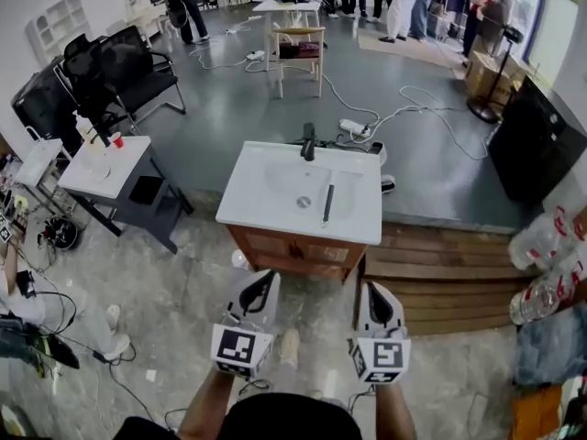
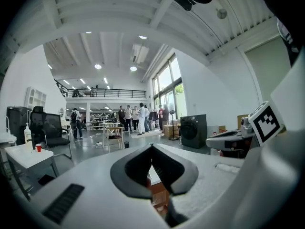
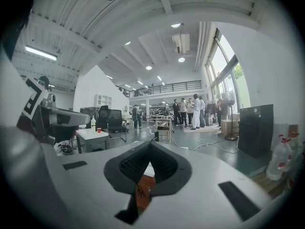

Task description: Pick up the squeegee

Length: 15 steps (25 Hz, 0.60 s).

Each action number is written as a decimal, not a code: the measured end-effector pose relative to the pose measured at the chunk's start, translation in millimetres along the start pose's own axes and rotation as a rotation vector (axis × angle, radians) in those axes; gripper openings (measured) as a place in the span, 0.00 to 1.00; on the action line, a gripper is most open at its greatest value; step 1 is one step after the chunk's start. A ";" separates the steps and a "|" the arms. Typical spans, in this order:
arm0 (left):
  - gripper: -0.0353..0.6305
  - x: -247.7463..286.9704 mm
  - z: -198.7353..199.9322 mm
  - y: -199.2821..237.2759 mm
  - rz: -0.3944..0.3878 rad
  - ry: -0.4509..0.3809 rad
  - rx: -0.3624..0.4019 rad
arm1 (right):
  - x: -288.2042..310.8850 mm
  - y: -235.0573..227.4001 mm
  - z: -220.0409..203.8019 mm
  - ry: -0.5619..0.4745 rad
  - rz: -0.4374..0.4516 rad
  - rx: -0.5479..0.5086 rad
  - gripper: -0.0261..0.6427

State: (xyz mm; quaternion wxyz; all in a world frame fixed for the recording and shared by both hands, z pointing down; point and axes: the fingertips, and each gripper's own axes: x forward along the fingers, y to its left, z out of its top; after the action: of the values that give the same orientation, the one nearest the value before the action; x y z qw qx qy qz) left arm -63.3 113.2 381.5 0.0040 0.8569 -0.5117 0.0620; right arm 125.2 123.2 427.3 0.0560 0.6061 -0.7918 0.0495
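The white sink top [image 1: 266, 177] on its wooden cabinet [image 1: 293, 250] filled the middle of the head view. A black machine [image 1: 537, 145] stood at its 3 o'clock and a white side table [image 1: 110, 168] at its 9 o'clock. At 6 o'clock, apart from the sink, the left gripper [image 1: 266, 280] and right gripper [image 1: 374, 291] pointed toward it side by side. Each had its jaws closed tip to tip on nothing and carried black-and-white square markers [image 1: 240, 346]. Clear bottles [image 1: 546, 241] at 4 o'clock had red labels too small to read. The squeegee [image 1: 327, 203], dark and slim, lay untouched on the sink top, at 3 o'clock of the drain [image 1: 304, 203].
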 end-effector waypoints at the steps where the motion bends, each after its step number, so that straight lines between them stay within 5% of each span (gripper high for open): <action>1: 0.06 7.3 0.5 7.3 -0.004 -0.002 0.001 | 9.4 0.5 1.5 0.001 -0.003 -0.002 0.04; 15: 0.06 111.6 -11.7 103.3 -0.063 0.030 -0.033 | 139.9 -0.2 8.7 0.029 -0.068 -0.006 0.04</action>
State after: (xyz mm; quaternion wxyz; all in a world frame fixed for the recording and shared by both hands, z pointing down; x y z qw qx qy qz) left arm -102.9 -32.9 399.6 0.0276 0.8715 -0.4852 0.0661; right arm 88.8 -11.6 439.5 0.0709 0.6316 -0.7701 0.0542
